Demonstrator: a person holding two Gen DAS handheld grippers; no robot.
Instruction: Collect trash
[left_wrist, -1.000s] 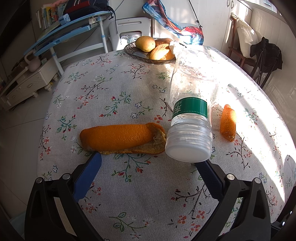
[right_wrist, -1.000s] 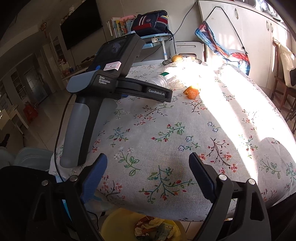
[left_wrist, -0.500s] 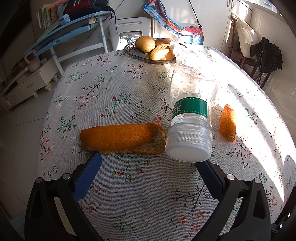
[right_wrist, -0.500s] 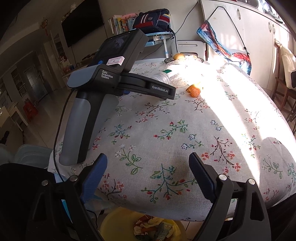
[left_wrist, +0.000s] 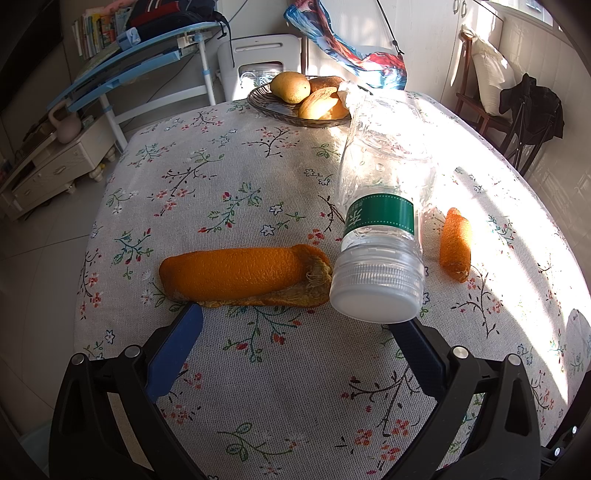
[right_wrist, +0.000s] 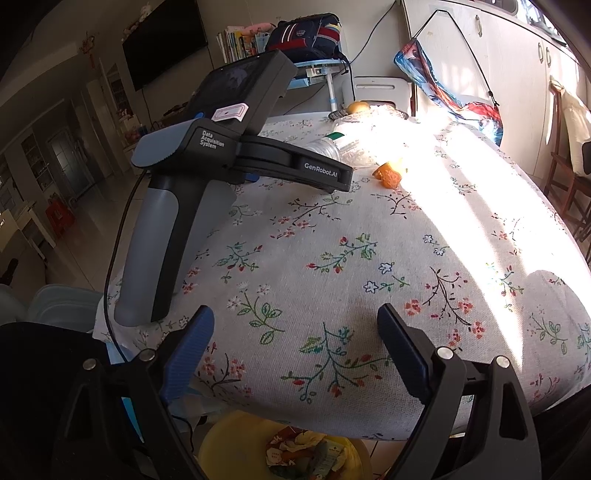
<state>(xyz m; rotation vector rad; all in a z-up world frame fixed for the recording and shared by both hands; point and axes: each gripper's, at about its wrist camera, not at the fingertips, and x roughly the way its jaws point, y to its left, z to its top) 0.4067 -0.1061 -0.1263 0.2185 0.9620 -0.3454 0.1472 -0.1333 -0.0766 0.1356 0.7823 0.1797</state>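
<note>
1. A clear plastic bottle lies on its side at centre right of the left wrist view, white cap toward the camera, on the flowered tablecloth.
2. A large orange peel lies just left of the cap, touching it; a small orange peel lies to the right.
3. The left gripper is released, jaws wide apart near the large peel and the cap.
4. A fruit bowl sits at upper centre.
5. The right gripper is also released, over the table's near edge; a yellow bin with scraps shows at the bottom.
</note>
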